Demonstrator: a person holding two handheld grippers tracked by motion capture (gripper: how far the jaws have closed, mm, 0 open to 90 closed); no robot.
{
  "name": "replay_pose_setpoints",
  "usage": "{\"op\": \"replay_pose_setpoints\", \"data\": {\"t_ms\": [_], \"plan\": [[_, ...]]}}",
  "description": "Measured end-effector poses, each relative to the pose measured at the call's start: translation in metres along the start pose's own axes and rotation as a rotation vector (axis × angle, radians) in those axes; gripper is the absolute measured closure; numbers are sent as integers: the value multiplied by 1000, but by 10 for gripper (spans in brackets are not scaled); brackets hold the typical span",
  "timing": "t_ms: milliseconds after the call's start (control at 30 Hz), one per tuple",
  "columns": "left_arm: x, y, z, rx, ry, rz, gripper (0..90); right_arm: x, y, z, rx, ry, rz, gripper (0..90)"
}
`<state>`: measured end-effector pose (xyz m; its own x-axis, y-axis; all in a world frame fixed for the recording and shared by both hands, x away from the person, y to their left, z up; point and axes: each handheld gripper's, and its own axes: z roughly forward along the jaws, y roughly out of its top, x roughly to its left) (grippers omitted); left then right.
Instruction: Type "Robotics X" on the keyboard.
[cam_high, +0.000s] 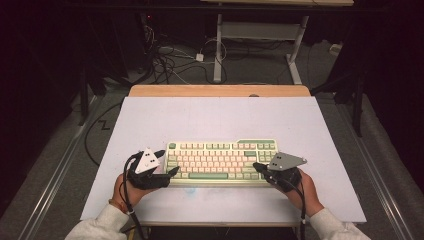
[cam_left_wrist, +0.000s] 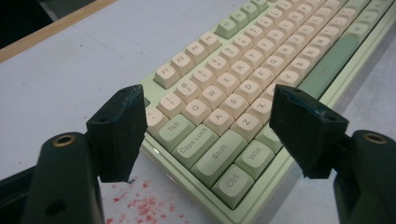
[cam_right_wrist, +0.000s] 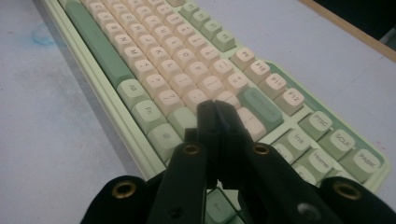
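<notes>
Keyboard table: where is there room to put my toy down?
The widest bare patch of the white mat lies behind the keyboard, up to the wooden edge. More bare mat runs along both outer sides. It is crowded at the keyboard's near corners, where the left hand-held gripper and the right hand-held gripper sit.

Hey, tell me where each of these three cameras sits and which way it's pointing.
High view: above the person's side of the table, looking forward and down; both forearms, left gripper and right gripper flank the keyboard.
Left gripper view: rides the left gripper, facing the keyboard's Tab and Shift corner between open jaws.
Right gripper view: rides the right gripper, jaws shut, facing the keyboard's Enter and Ins end.
Shared: all three show the keyboard on the white table.
</notes>
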<state>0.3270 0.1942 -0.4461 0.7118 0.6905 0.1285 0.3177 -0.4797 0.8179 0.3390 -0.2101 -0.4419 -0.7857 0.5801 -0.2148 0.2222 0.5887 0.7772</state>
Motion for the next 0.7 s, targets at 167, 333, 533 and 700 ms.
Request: {"op": "replay_pose_setpoints", "data": {"t_ms": [167, 333, 533, 700], "plan": [[-1, 1, 1, 4, -3, 5, 266, 3, 2, 11, 33, 8, -11, 900], [-2, 2, 2, 7, -8, 12, 266, 4, 3, 20, 58, 9, -21, 900], [-1, 2, 3, 10, -10, 15, 266, 4, 3, 25, 77, 5, -20, 900], [-1, 3, 2, 9, -16, 15, 268, 3, 2, 25, 79, 0, -19, 900]]}}
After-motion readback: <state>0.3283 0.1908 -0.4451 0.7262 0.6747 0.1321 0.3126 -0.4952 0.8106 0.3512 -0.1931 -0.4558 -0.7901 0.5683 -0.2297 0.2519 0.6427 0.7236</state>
